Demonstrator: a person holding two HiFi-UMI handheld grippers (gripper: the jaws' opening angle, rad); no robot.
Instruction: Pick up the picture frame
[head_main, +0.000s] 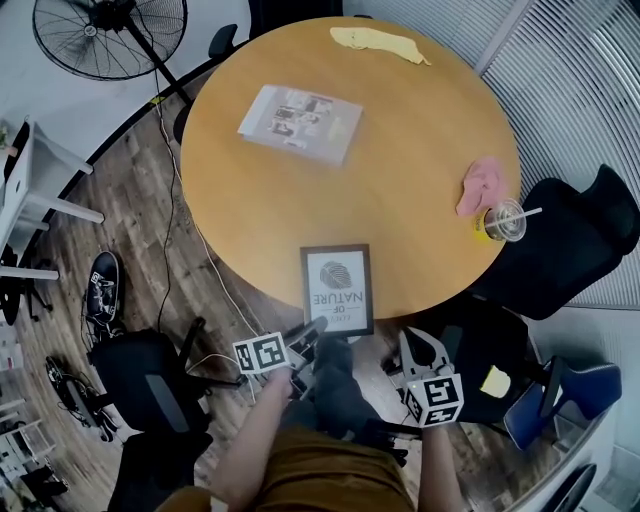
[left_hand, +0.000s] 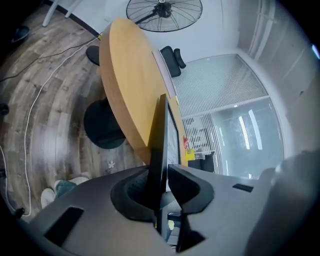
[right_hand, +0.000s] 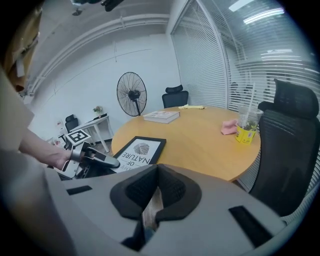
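Near edge of table (head_main: 400, 180): picture frame (head_main: 337, 290) lengthwise toward centre.

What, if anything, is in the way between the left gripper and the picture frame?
Nothing visible. The left gripper has its jaws closed on the near edge of the picture frame, which overhangs the table. The book, pink cloth and cup sit farther off.

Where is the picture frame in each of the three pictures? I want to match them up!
Head view: the picture frame lies bottom middle, at the table's near edge.
Left gripper view: dead centre, seen edge-on, pinched in the left tongs.
Right gripper view: left of middle, flat on the table.
Shared landmark: the black fan, top left, top middle and left of middle in that order.
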